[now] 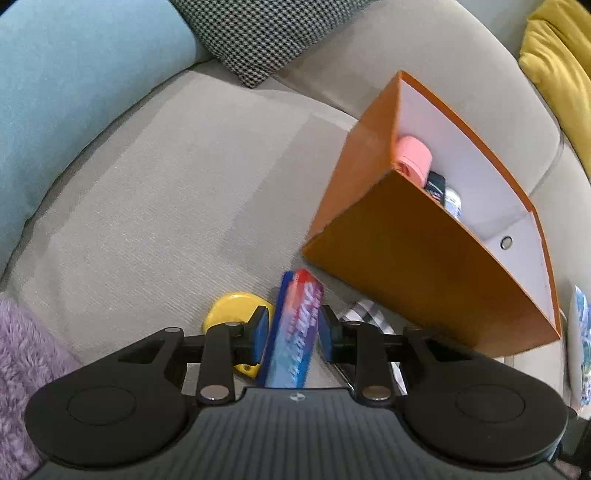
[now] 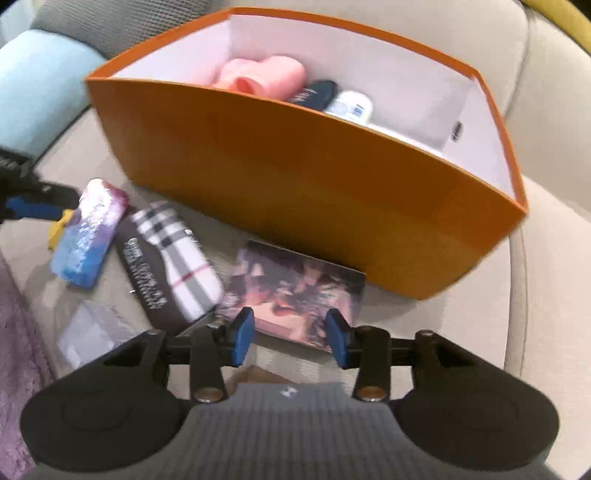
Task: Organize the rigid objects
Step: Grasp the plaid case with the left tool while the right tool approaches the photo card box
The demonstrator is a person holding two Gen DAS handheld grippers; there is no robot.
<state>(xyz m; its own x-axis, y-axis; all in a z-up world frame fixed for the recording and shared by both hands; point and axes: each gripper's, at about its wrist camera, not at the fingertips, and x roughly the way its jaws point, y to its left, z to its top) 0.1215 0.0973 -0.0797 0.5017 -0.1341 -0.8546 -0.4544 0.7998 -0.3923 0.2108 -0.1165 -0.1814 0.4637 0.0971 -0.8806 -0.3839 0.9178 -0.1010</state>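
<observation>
My left gripper (image 1: 293,332) is shut on a long blue, red and purple carton (image 1: 299,306), its blue pads against both long sides; the carton (image 2: 88,236) also shows in the right wrist view. A yellow object (image 1: 231,308) lies just left of it on the sofa seat. My right gripper (image 2: 290,338) hangs open above a dark picture card (image 2: 295,288), with nothing between its pads. Behind stands the orange box (image 2: 295,177), holding a pink roll (image 2: 266,75), a dark item (image 2: 317,92) and a white bottle (image 2: 351,105). A plaid-patterned box (image 2: 177,254) lies between carton and card.
A grey flat packet (image 2: 96,328) lies at the front left. A teal cushion (image 1: 74,92), a houndstooth cushion (image 1: 266,33) and a yellow cushion (image 1: 554,62) line the sofa back. A purple fluffy throw (image 1: 22,369) covers the near left edge. A white printed item (image 1: 578,339) lies right of the box.
</observation>
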